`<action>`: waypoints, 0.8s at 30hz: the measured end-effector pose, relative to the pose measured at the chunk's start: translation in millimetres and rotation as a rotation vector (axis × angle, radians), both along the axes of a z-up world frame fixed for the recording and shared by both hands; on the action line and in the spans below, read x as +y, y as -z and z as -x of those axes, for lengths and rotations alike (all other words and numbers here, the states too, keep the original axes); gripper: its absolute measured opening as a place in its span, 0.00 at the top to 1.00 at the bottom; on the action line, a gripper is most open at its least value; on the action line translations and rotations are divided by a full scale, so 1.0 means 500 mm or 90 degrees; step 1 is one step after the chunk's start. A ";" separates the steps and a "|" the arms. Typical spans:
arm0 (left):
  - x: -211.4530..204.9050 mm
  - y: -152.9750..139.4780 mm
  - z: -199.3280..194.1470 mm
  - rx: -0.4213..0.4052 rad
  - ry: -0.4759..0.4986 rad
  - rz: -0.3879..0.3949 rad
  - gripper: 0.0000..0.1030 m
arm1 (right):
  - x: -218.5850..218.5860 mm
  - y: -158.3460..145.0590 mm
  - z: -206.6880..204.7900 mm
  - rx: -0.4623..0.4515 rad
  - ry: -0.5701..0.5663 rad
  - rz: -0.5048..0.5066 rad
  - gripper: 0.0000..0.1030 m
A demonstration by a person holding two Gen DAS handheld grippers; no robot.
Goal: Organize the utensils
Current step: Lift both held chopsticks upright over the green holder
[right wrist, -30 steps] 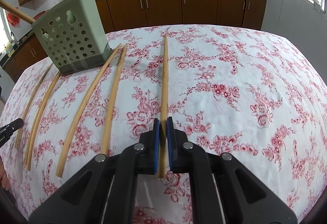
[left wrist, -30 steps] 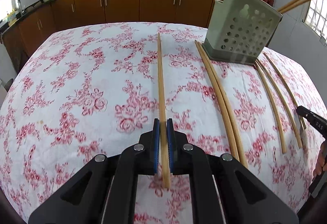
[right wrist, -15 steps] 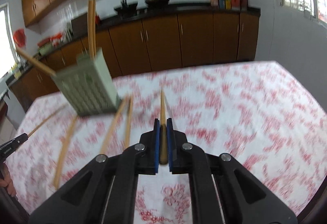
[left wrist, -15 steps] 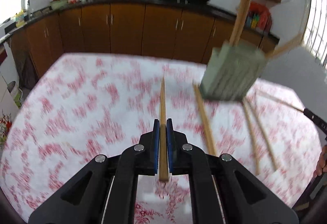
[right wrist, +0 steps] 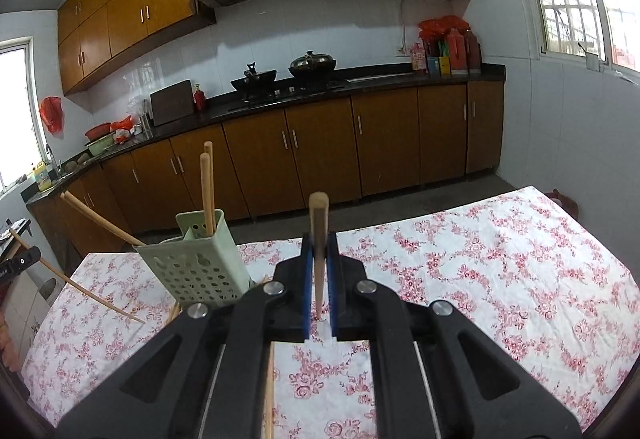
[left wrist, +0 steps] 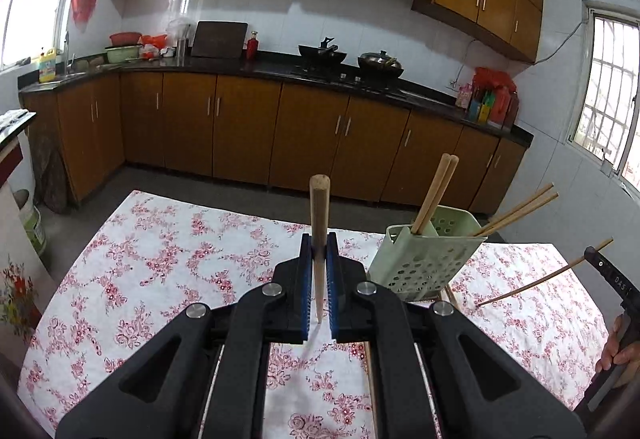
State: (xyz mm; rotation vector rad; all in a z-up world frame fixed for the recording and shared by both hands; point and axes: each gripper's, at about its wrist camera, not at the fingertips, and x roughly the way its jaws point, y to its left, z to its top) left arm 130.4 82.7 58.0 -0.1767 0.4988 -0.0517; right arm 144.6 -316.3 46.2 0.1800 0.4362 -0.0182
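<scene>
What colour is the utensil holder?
Pale green holder, perforated; right wrist view shows it best.

Left hand-held gripper (left wrist: 319, 251) and right hand-held gripper (right wrist: 319, 251) both clamped.

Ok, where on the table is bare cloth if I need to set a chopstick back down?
Free: the cloth left of the holder in the left view, and the wide stretch right of the holder in the right view. Crowded: around the holder's base, where loose chopsticks lie.

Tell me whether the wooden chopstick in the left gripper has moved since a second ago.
Yes. The wooden chopstick rose off the floral tablecloth, clamped in the left gripper.
</scene>
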 end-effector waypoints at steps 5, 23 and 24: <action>-0.002 -0.004 0.001 -0.004 0.006 0.000 0.93 | 0.006 -0.024 0.003 -0.012 -0.015 0.002 0.93; -0.129 -0.193 0.047 -0.135 0.115 0.014 0.93 | 0.074 -0.254 0.035 -0.160 -0.130 -0.046 0.93; -0.135 -0.202 0.041 -0.144 0.112 0.016 0.93 | 0.081 -0.259 0.029 -0.168 -0.128 -0.045 0.93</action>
